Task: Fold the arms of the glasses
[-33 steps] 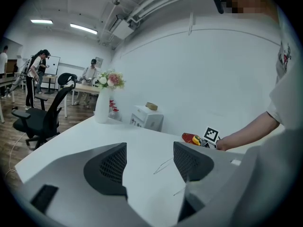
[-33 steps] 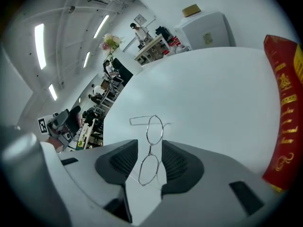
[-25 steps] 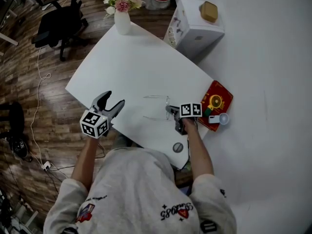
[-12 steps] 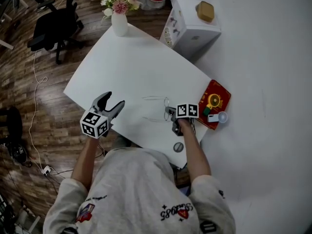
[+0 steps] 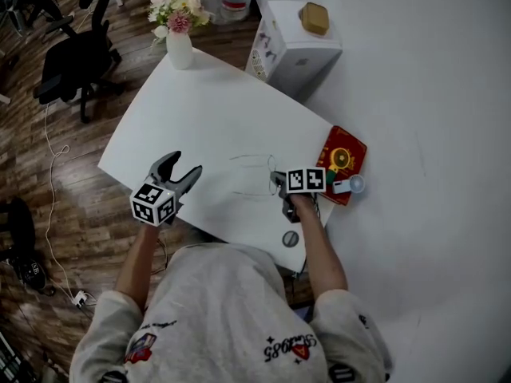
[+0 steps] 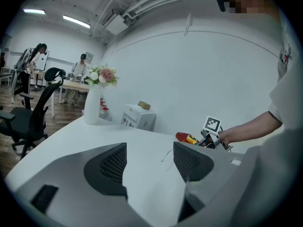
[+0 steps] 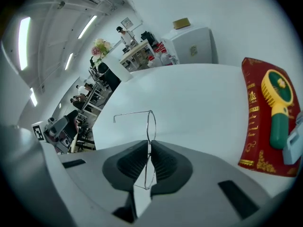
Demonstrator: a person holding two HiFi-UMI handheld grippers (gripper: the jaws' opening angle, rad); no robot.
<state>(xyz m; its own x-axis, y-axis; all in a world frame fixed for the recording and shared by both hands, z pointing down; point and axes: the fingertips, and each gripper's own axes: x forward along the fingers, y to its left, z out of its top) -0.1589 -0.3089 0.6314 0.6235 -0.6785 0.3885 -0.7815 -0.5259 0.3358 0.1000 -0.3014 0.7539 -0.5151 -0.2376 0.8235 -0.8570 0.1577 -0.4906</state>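
Observation:
Thin wire-rimmed glasses (image 5: 254,174) are near the front right of the white table (image 5: 207,110), both arms spread out to the left. My right gripper (image 5: 279,183) has its jaws closing on the rim between the two lenses. In the right gripper view (image 7: 149,157) the pads pinch that wire, with one lens (image 7: 150,124) and its arm sticking out beyond them. My left gripper (image 5: 185,164) hovers open and empty over the table's front left, well apart from the glasses (image 6: 166,156). Between its fingers in the left gripper view (image 6: 149,160) only the tabletop shows.
A red book (image 5: 342,162) with a yellow and green hand fan on it lies just right of my right gripper. A small round disc (image 5: 291,238) sits at the front edge. A vase of flowers (image 5: 177,34) marks the far corner, beside a white box (image 5: 295,42). An office chair (image 5: 76,62) stands on the floor at left.
My right gripper's jaws have drawn in on the glasses' rim and the hand has risen a little with them. The left gripper has stayed where it was.

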